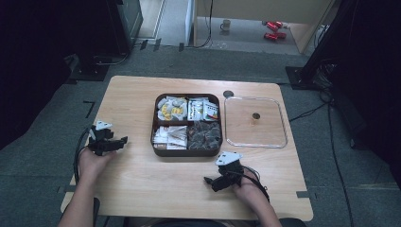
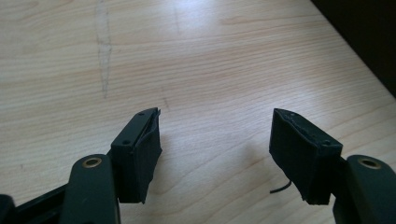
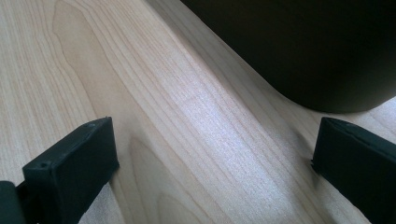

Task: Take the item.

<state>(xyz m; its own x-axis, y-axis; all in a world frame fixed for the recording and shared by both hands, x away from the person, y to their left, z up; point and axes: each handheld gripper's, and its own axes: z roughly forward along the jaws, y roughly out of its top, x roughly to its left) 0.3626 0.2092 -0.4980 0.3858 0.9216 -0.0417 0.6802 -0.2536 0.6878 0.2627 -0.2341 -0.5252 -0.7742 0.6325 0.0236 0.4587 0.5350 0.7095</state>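
On the wooden table [image 1: 142, 184] sits a dark four-part tray [image 1: 187, 152] packed with snack packets, a clear square lid [image 1: 255, 122] just to its right, and a mug [image 1: 226, 24] and red objects [image 1: 273, 29] on the floor beyond.

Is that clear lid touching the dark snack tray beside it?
Apart. The high view shows a strip of bare wooden table between the clear lid and the dark tray.
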